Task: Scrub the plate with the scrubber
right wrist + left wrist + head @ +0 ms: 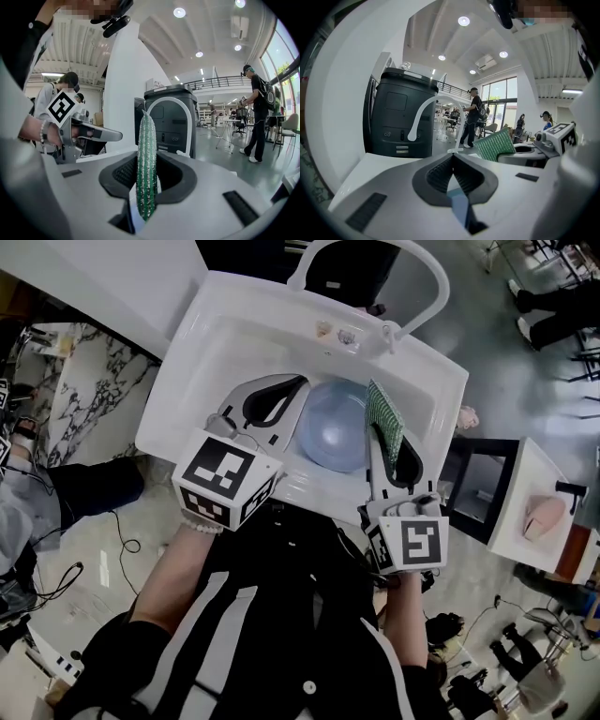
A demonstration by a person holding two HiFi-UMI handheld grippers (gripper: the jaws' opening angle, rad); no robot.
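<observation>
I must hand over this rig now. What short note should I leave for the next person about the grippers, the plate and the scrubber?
Left gripper: shut on the rim of the blue plate, held over the white sink.
Right gripper: shut on the green scrubber, beside the plate's right edge in the head view; contact unclear.
Done: both things are in hand.
Left: rub the scrubber over the plate. Whether any scrubbing is done cannot be told.

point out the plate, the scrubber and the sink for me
plate (333, 427): head view, middle of its blue face
scrubber (385, 418): head view, middle of its green pad
sink (225, 320): head view, bare white rim toward the picture's upper left
</observation>
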